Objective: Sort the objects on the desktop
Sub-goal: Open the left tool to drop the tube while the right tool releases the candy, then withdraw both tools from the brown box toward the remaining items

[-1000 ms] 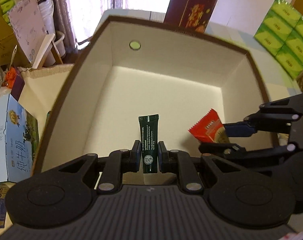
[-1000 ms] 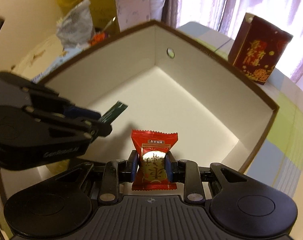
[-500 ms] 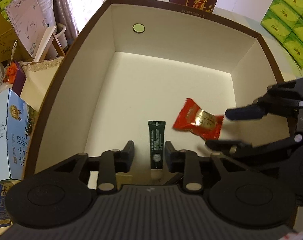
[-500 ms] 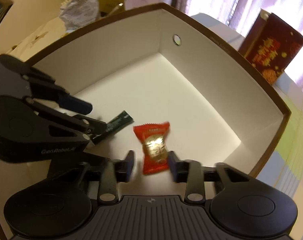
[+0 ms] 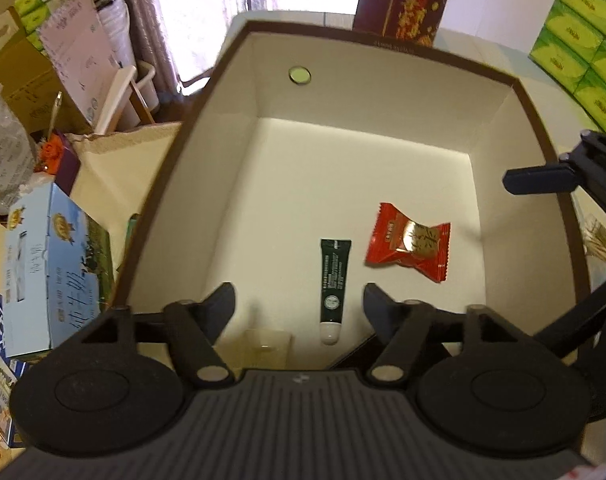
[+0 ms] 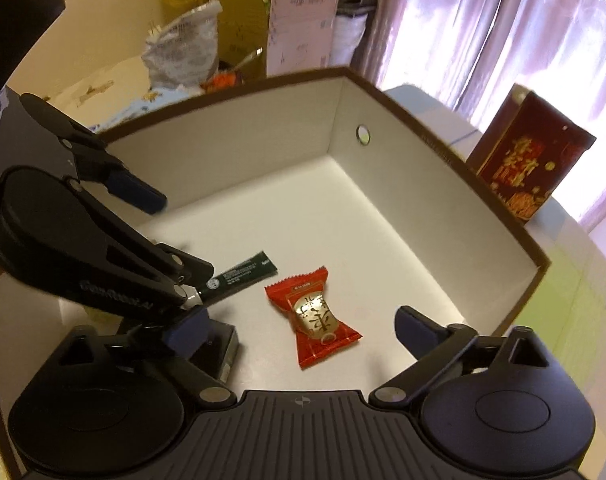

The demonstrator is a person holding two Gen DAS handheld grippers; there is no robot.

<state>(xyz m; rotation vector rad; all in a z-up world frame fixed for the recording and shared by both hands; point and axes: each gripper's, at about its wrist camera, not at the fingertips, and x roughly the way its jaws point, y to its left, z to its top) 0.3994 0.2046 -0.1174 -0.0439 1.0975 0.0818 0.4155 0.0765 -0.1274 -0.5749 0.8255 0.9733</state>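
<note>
Curtained window glowing behind the brown box (image 5: 543,152), both claws hovering wide apart and empty.
Green tube (image 5: 334,280) and red candy (image 5: 409,242) lying inside the box; left claw (image 5: 299,300) and right claw (image 6: 299,328) should be rising straight, clearing its walls.

A dark green tube (image 5: 333,280) and a red candy (image 5: 409,242) lie flat, apart, inside the box (image 5: 383,96).

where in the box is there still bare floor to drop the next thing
The far half of the box floor is bare, from the wall with the round hole back toward the green tube; also the strip along the left wall. The near side is crowded: tube, red candy, both open grippers.
</note>
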